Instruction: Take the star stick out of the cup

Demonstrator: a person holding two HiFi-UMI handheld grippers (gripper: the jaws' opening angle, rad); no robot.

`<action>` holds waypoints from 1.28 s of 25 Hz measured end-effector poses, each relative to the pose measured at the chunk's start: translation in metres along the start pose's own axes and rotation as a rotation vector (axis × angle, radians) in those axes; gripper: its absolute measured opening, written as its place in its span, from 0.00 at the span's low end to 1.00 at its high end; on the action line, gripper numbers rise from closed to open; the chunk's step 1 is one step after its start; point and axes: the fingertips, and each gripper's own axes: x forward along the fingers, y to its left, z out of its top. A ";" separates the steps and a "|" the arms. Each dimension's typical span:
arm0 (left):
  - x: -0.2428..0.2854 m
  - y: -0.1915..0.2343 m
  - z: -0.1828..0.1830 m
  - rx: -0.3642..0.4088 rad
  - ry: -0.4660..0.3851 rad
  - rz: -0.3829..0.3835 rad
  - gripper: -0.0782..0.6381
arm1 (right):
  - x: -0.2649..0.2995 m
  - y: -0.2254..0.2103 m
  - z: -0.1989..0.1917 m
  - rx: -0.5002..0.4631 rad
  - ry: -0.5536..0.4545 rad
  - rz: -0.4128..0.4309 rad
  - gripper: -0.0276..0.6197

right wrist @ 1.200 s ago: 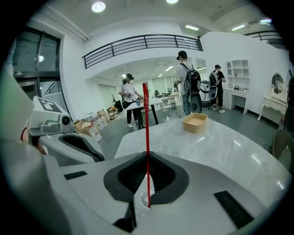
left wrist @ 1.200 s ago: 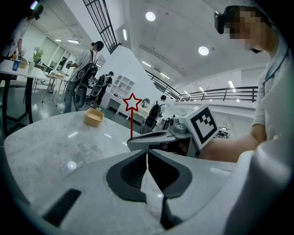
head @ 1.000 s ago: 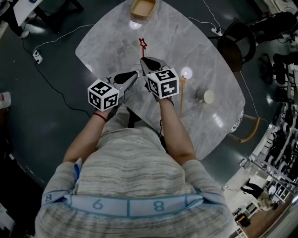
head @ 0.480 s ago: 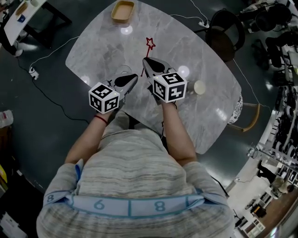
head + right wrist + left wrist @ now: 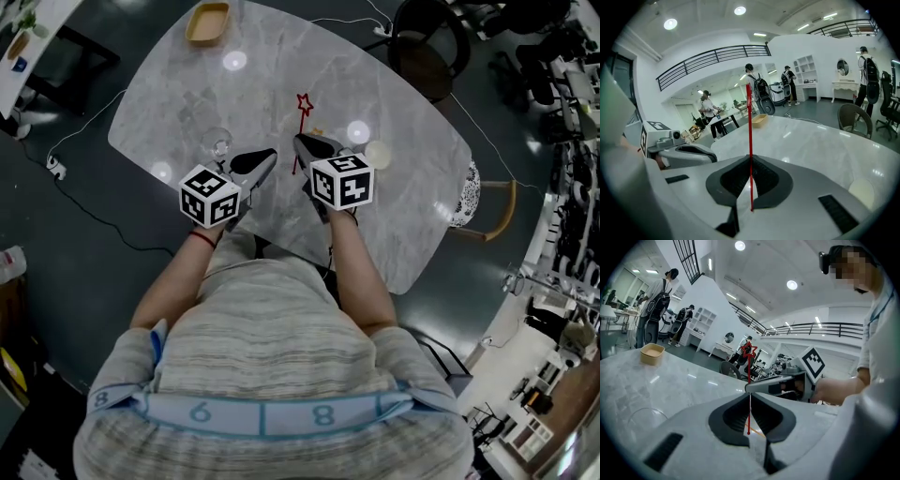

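A thin red star stick [image 5: 301,122] stands nearly upright above the marble table [image 5: 403,216], with my right gripper [image 5: 306,142] shut on its shaft. In the right gripper view the stick [image 5: 750,140] runs straight up from between the jaws. An empty clear glass cup [image 5: 216,143] stands on the table just left of my left gripper [image 5: 271,155]. That gripper looks shut and holds nothing. From the left gripper view, the star [image 5: 748,350] rises above the right gripper [image 5: 751,388], and the cup's rim [image 5: 644,420] shows at lower left.
A wooden tray [image 5: 208,21] sits at the table's far edge. Right of my right gripper lies a white round object [image 5: 378,155]. A yellow stick's tip [image 5: 317,131] peeks out by the right jaws. Chairs [image 5: 427,47] and cables surround the table.
The head view has shifted, so the table sits further left. The glass cup now shows apart from the left gripper. The right gripper still holds the red stick.
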 end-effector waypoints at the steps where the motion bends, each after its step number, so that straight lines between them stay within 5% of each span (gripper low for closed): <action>1: 0.003 -0.003 -0.001 0.000 0.003 -0.003 0.13 | -0.003 -0.003 -0.006 0.008 0.013 -0.004 0.07; 32: 0.046 -0.041 -0.049 -0.024 0.088 -0.018 0.13 | -0.008 -0.047 -0.157 0.217 0.334 0.016 0.07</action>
